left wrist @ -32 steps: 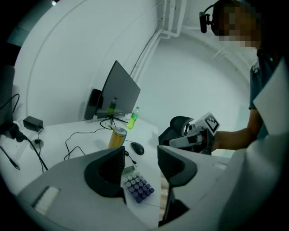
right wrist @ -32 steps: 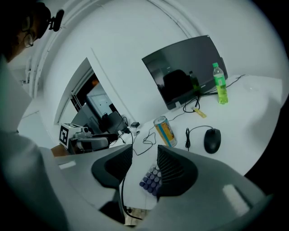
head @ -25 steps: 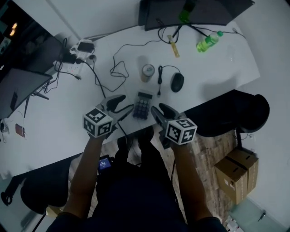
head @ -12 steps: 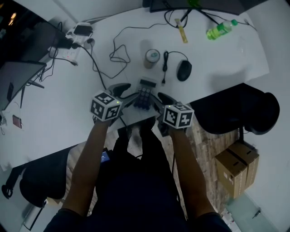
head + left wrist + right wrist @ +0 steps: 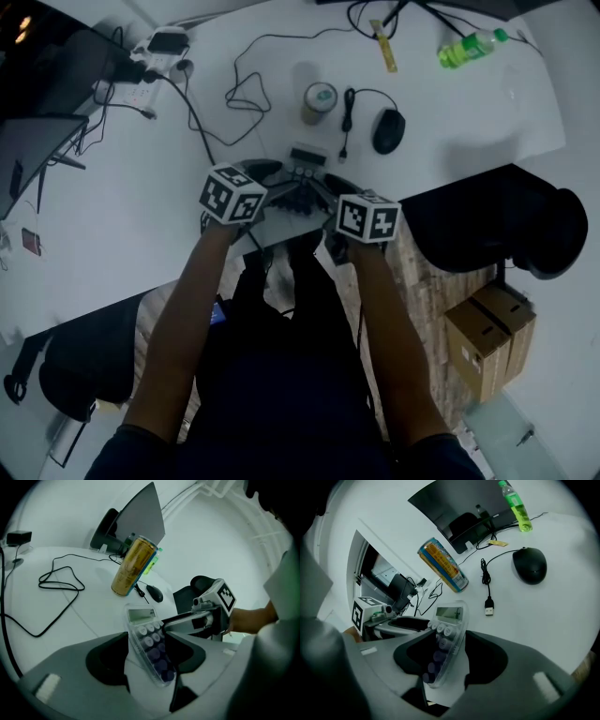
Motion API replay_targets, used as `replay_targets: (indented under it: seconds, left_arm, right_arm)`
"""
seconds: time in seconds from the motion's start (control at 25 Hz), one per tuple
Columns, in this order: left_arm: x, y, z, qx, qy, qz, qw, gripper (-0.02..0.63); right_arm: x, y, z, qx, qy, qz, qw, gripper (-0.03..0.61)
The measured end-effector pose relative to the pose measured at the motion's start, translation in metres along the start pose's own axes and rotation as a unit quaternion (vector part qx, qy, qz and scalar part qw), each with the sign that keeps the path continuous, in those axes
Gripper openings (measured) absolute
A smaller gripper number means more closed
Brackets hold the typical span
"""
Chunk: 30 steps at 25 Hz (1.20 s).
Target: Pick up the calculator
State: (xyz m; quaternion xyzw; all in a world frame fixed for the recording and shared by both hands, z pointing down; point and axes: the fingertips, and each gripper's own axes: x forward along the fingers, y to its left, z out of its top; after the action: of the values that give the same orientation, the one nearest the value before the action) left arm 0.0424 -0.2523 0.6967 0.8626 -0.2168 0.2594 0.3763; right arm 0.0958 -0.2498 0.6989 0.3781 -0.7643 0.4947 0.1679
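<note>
The calculator (image 5: pixel 304 157), clear-cased with dark round keys and a small display, lies near the table's front edge. In the head view both grippers cover its near end. My left gripper (image 5: pixel 277 187) comes at it from the left and its jaws stand wide on either side of the calculator (image 5: pixel 151 645). My right gripper (image 5: pixel 325 193) comes from the right; its jaws are opening with the calculator (image 5: pixel 445 641) between them. No pad visibly presses on it. Each gripper's view shows one finger of the other beside the calculator.
A yellow can (image 5: pixel 319 101) stands just behind the calculator, with a loose USB cable (image 5: pixel 346 127) and a black mouse (image 5: pixel 388 131) to its right. A green bottle (image 5: pixel 473 45) lies far right and a black cable loop (image 5: pixel 239 94) to the left. A dark chair (image 5: pixel 506 225) stands beside the table.
Both grippers have come down and forward from the table's edge onto the calculator, which now sits between their jaws. The head view has shifted toward the table.
</note>
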Motion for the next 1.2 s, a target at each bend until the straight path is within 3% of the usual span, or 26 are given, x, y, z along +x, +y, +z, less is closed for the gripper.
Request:
replay_targets:
  seconds: [0.36,0.56,0.76,1.2]
  left_arm:
    - [0.002,0.009,0.002,-0.027,0.009,0.003,0.9996,0.177]
    - [-0.004,0.004,0.005,-0.018,0.005,0.007,0.9998,0.164]
    - [-0.016,-0.008,0.011,-0.007,-0.010,0.009,0.9999,0.153]
    - [-0.062,-0.032,0.035,0.017,-0.060,0.011,0.9980,0.153]
  right_arm:
    - [0.002,-0.004,0.003,0.033,-0.025,-0.013,0.999,0.176]
    - [-0.006,-0.001,0.006,0.040,-0.054,-0.029,0.997,0.169]
    - [-0.024,0.012,0.018,0.014,-0.092,-0.041,0.995,0.140]
    - [-0.051,0.060,0.040,-0.048,-0.139,-0.036,0.989,0.140]
